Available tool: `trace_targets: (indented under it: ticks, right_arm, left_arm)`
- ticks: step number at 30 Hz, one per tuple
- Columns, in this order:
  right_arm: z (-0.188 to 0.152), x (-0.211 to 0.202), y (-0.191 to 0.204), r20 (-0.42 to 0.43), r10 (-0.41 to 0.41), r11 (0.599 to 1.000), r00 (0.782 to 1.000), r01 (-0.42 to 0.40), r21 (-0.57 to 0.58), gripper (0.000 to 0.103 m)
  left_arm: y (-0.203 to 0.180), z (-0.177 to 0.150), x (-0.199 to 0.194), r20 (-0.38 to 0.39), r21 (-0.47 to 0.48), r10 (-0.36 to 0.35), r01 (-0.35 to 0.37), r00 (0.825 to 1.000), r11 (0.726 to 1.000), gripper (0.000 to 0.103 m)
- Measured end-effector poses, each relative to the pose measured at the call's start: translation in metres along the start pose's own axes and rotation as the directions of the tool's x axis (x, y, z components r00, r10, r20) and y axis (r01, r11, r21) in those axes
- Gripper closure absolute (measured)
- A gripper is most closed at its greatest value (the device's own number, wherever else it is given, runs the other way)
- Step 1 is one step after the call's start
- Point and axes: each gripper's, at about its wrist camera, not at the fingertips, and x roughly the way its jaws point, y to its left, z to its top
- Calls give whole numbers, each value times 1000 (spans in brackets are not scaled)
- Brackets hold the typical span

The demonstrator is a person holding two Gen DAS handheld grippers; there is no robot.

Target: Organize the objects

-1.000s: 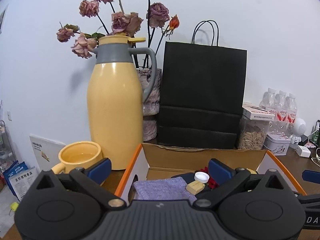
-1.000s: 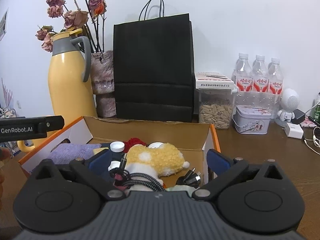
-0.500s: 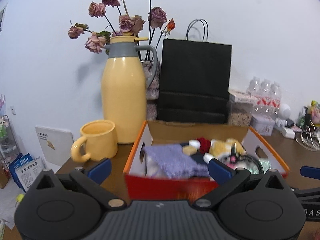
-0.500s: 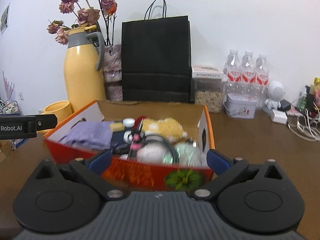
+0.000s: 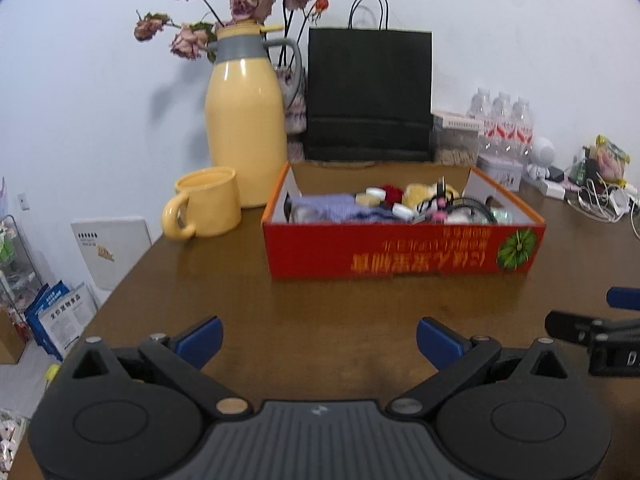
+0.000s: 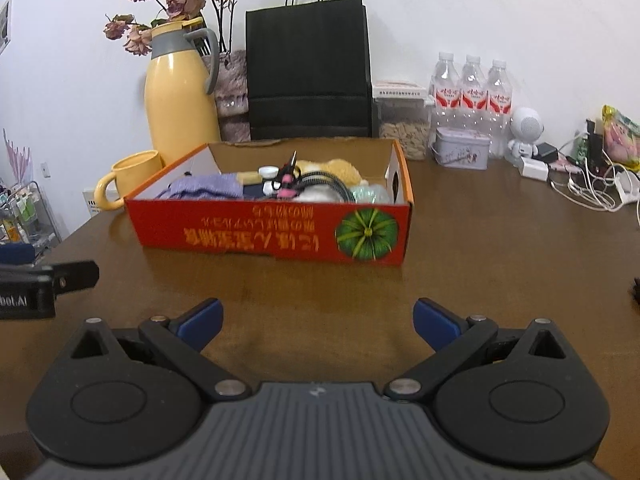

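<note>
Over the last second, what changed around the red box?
Both grippers, left gripper and right gripper, pulled back from above the red box to over the bare table, fingers open and empty throughout. The box, its contents and the yellow mug stayed in place.

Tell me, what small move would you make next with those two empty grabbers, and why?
Probably ease the right gripper forward toward the red box. Both it and the left gripper are open and hold nothing, hovering over bare table, while the box sits packed with a purple cloth, cables and a plush, so it looks like the thing to sort.
</note>
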Motion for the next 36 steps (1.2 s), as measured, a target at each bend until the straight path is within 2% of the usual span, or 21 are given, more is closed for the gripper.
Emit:
trace_targets:
  ticks: [5, 36]
  right_arm:
    - [-4, -6, 5, -4, 1, 1000, 1000, -1, -9, 0]
    - [-5, -6, 4, -7, 0, 1000, 1000, 0, -11, 0]
  left_arm:
    - [3, -8, -2, -17, -10, 6, -6, 1000, 1000, 0]
    - [2, -6, -2, -15, -19, 7, -7, 1000, 1000, 0]
